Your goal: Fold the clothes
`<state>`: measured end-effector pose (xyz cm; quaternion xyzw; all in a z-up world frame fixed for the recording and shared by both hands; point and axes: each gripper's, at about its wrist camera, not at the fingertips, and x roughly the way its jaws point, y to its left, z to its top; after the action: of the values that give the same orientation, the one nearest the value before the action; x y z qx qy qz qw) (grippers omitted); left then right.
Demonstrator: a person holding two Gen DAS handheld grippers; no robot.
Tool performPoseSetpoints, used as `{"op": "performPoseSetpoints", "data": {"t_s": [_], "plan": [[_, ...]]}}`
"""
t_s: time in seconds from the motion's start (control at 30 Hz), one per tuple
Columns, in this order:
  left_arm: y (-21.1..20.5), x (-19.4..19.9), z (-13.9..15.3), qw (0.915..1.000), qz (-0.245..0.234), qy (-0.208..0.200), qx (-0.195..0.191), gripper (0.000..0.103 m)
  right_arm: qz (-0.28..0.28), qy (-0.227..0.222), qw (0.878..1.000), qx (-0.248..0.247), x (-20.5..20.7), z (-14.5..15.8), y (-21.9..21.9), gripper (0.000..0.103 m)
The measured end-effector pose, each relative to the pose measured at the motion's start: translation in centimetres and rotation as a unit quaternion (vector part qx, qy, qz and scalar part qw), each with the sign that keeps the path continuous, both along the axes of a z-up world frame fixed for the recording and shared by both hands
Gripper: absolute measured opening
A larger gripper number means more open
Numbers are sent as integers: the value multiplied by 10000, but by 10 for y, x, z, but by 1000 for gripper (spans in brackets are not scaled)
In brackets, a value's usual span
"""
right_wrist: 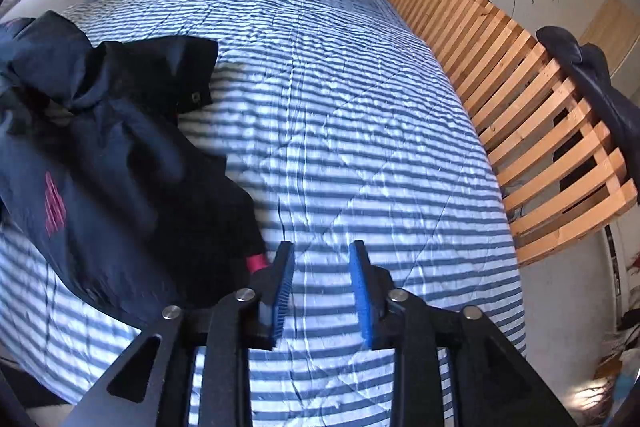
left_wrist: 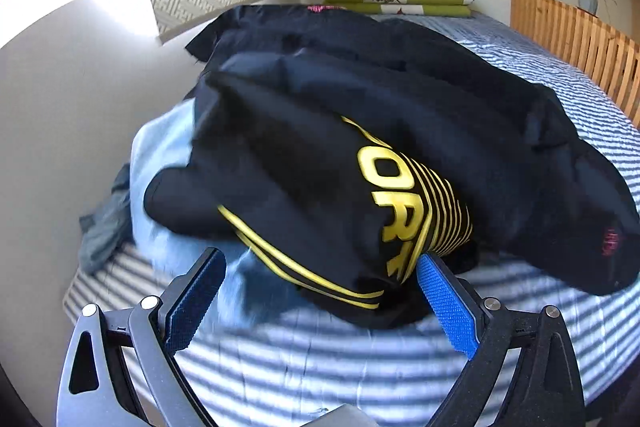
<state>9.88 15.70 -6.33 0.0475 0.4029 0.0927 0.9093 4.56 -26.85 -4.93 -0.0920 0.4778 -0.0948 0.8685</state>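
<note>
yellow "ort" on black garment (left_wrist: 304, 187)

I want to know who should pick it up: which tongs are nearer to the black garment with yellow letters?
Left. The left tongs stand open right at the black garment with yellow letters, its edge between the pads. The right tongs are open over bare striped bedcover, beside a dark jacket.

Black garment with yellow lettering and stripes (left_wrist: 360, 187) lies bunched atop a crumpled dark navy garment (left_wrist: 460, 107) bearing pink print. Both rest unfolded on the bed, over a light blue garment (left_wrist: 168, 163).
</note>
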Motion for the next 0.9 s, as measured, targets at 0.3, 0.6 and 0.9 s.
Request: {"op": "performPoseSetpoints", "data": {"t_s": [0.3, 0.6, 0.9], "plan": [[-117, -24, 43, 9893, -1384, -396, 249, 99, 443, 77, 9929, 1105, 43, -42, -7, 62], [-203, 30, -33, 9749, -2089, 754, 177, 99, 435, 552, 9913, 1114, 63, -91, -6, 77], [-144, 58, -61, 9833, -871, 1040, 1214, 98, 1031, 872, 9715, 1948, 31, -92, 25, 35]]}}
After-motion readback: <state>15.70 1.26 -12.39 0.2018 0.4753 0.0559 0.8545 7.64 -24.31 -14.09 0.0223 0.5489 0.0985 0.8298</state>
